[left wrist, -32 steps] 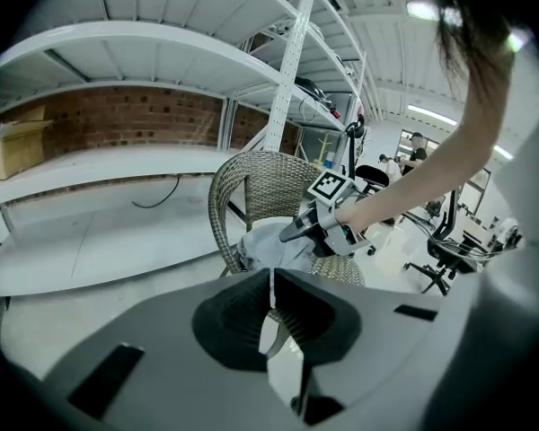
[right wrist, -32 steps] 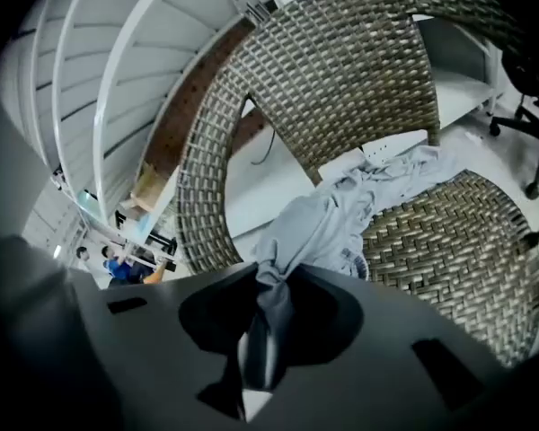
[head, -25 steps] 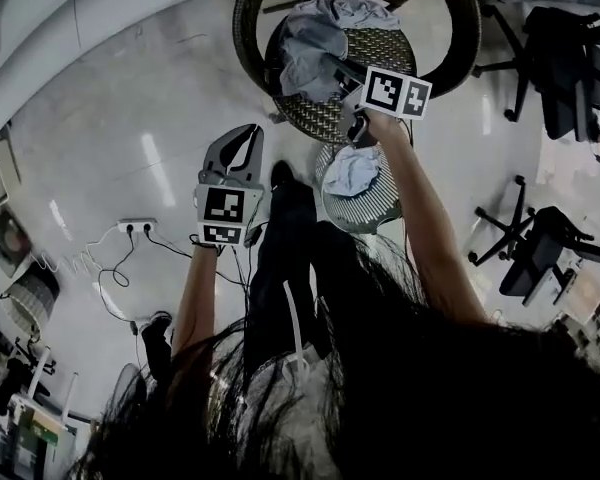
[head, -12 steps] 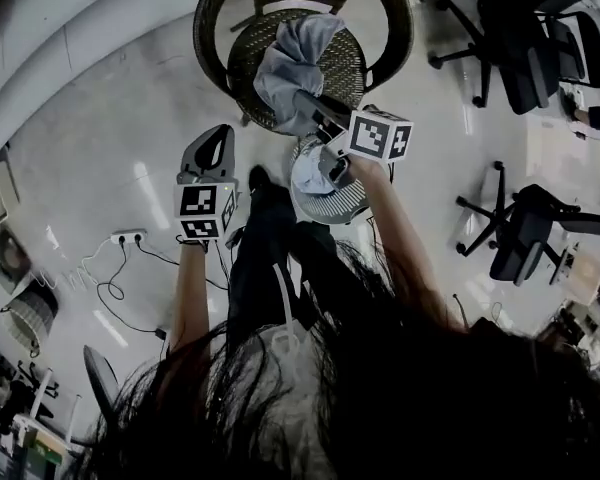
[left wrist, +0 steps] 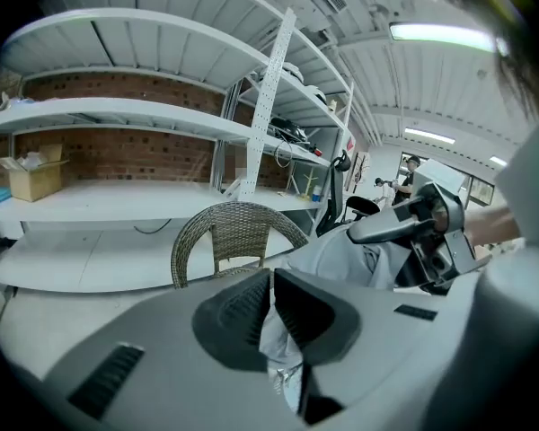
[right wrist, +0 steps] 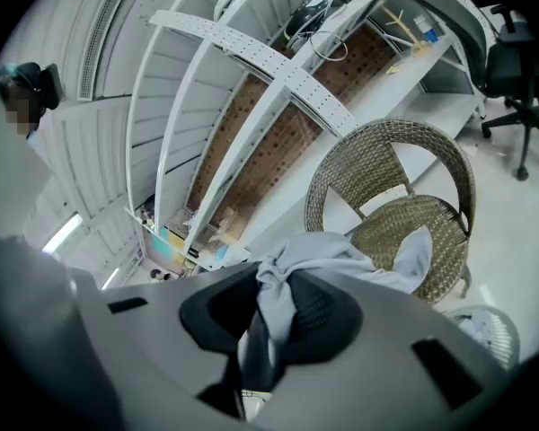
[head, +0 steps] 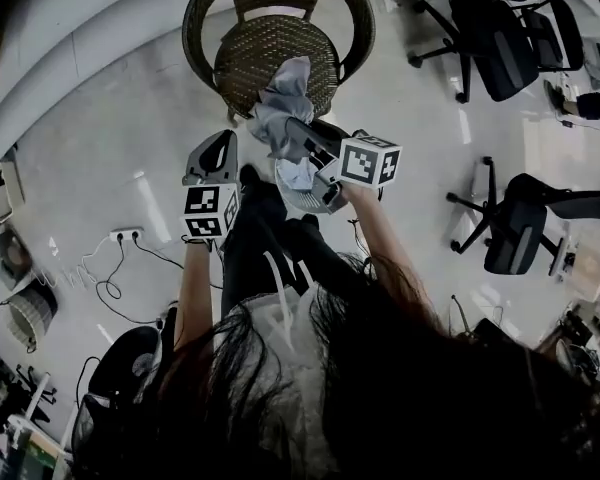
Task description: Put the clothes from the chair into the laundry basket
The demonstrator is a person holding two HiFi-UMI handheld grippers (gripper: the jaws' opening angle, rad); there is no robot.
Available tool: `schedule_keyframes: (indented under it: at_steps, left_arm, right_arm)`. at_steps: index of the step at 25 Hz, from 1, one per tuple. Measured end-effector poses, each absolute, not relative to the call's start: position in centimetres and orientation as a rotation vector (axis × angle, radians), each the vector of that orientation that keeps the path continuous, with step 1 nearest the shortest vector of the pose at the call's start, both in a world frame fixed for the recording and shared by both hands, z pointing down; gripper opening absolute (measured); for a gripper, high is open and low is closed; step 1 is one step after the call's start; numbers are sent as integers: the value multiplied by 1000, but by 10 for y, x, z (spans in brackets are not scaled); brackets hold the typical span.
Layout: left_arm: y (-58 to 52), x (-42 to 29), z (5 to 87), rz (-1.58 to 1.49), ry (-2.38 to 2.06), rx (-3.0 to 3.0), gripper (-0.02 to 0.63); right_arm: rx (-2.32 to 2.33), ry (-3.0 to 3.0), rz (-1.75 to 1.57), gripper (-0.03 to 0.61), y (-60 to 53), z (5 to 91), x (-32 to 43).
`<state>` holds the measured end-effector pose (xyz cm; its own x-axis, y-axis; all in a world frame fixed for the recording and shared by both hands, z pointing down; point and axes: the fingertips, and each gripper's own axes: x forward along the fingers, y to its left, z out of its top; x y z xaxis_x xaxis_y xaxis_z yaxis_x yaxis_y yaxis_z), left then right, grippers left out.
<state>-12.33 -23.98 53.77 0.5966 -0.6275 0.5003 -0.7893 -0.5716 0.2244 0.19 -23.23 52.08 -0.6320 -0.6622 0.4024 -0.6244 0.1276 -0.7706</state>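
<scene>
My right gripper (head: 302,130) is shut on a grey garment (head: 283,100), which hangs in the air in front of the wicker chair (head: 270,43). The chair seat is bare. In the right gripper view the garment (right wrist: 341,259) bunches between the jaws of that gripper (right wrist: 274,281), with the chair (right wrist: 404,151) behind. The white laundry basket (head: 325,203) stands on the floor under the right gripper, with a pale blue cloth (head: 300,175) in it. My left gripper (head: 217,151) is off to the left, shut, holding nothing. Its own view shows the garment (left wrist: 341,254) beyond its jaws.
Black office chairs (head: 510,38) stand at the right and a power strip with cables (head: 130,235) lies on the floor at the left. White shelving (left wrist: 117,115) lines the brick wall behind the wicker chair. The person's legs (head: 260,238) are between the grippers.
The right gripper has lifted the grey garment off the chair seat and drawn it back toward the basket. The left gripper has risen too, still shut and holding nothing.
</scene>
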Motion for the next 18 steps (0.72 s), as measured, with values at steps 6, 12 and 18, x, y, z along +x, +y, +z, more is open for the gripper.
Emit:
schedule_keyframes:
  at_steps: [6, 12, 18]
  left_arm:
    - [-189, -96, 508, 488, -1131, 2415, 23]
    - [-145, -67, 498, 507, -1095, 2444, 23]
    - [-104, -32, 483, 508, -1078, 2493, 23]
  right_arm:
    - [-1317, 2352, -1496, 80, -174, 482, 22]
    - [-1342, 2395, -1431, 80, -120, 460, 47]
    - [-1363, 2413, -1401, 80, -67, 455, 82]
